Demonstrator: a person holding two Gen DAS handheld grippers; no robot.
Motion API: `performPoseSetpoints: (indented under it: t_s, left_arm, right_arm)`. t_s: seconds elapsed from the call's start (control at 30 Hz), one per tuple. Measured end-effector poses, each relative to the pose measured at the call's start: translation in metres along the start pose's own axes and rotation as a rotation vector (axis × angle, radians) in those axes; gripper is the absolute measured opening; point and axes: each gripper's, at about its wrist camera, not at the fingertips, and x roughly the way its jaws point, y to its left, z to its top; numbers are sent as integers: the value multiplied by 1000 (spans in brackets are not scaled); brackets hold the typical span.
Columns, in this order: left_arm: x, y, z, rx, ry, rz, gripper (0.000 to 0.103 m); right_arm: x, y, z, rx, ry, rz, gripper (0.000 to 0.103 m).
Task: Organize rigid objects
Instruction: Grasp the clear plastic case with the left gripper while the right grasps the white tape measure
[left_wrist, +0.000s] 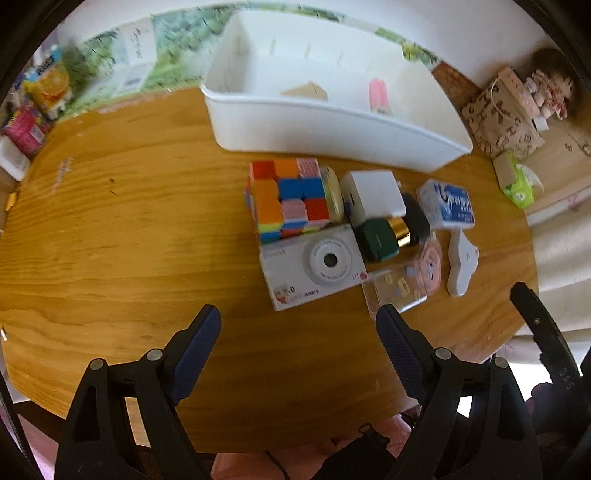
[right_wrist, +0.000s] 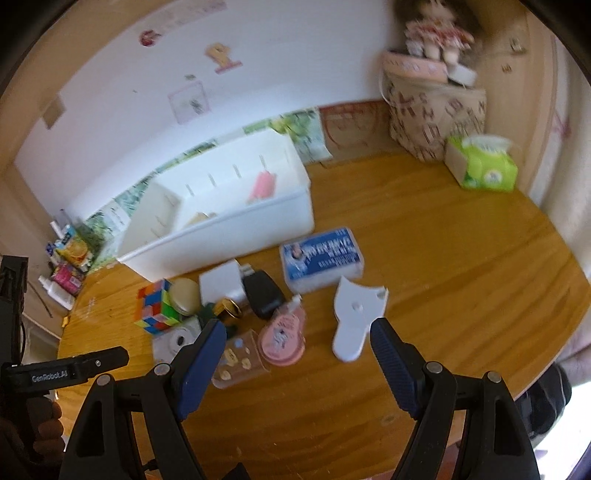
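Left gripper (left_wrist: 297, 325) wide open, nothing held, above bare wooden table (left_wrist: 129, 240). Just ahead, w/ no contact: white toy camera (left_wrist: 314, 267), then colour cube (left_wrist: 286, 199). Right gripper (right_wrist: 297, 338) also wide open & empty; white flat tool (right_wrist: 354, 314) and pink tape roller (right_wrist: 282, 338) lie just beyond its tips. Blue-label box (right_wrist: 321, 260) farther on. White bin (right_wrist: 221, 210) behind the cluster, pink item (right_wrist: 262, 186) inside.

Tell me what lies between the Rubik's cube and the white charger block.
A round cream tin on edge, between Rubik's cube and charger block; left wrist view.
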Motion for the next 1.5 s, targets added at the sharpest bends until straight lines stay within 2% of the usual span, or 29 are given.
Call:
performPoseSetpoints:
  t_s: [0.27,0.47,0.63,0.93,1.17,1.27,1.4,1.5]
  left_arm:
    - [29,-13,6,2,130,12,88]
    - [41,-24,11,-43,182,21,88]
    - [52,-36,14,-98,220,37,88]
    - [70,-59,16,-220,265,67,88]
    - [82,-70,13,-313,291,92,88]
    - [85,-73,13,-348,293,96,88]
    - [92,-100,19,-378,282,101,88]
    - [95,-107,29,-389,279,102,88]
  right_arm:
    - [28,-18,-3,54,124,-66,81]
    - [56,-41,3,105,227,-52,81]
    - [77,-56,12,94,303,-40,81]
    - [117,-68,37,-37,435,-26,81]
    - [137,-62,51,-169,497,24,81]
    - [144,-61,53,-209,532,48,81]
    - [151,-59,54,-267,557,62,81]
    - [156,-57,55,-305,574,67,81]
